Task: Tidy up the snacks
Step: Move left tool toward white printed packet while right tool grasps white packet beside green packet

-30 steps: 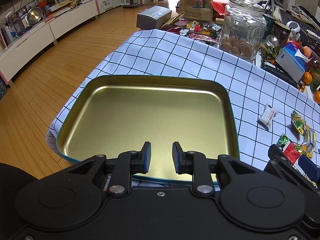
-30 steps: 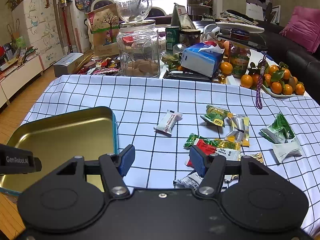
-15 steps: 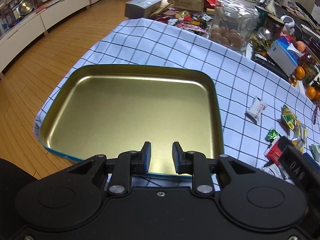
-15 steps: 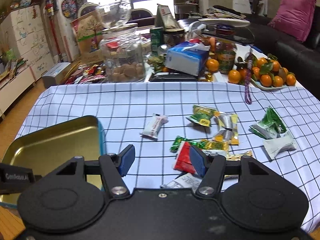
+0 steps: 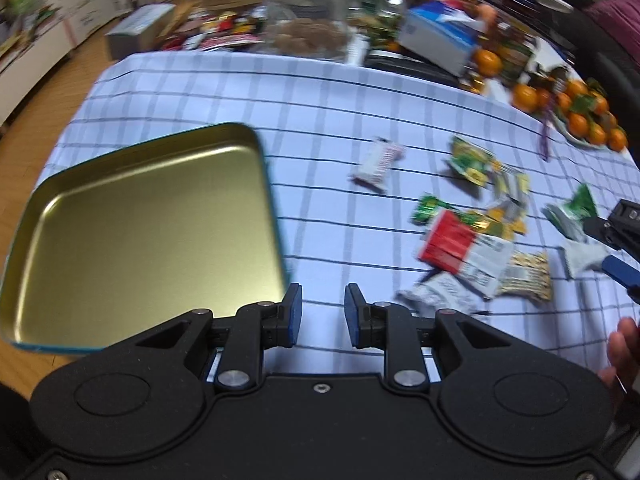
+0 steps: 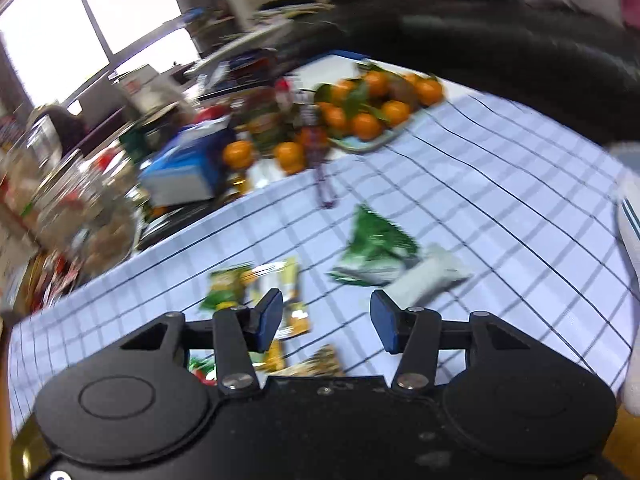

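Observation:
An empty gold tin tray lies at the left of the checked tablecloth. My left gripper hovers just right of the tray's near corner, open with nothing between its fingers. Loose snacks lie to the right: a white bar, a green-yellow packet, a red packet and a crumpled white wrapper. My right gripper is tilted above the cloth, its jaws closing with nothing between them. A white packet and a green packet lie just beyond its right finger. The picture is blurred.
A glass cookie jar, a blue tissue box and a plate of oranges crowd the table's far side. A black sofa stands behind. A person's hand shows at the right edge. Wooden floor lies left of the table.
Both grippers swung to the right. The left one left the tray and now sits beside its right edge. The right one rolled, moved toward the green and white packets, and its jaws narrowed.

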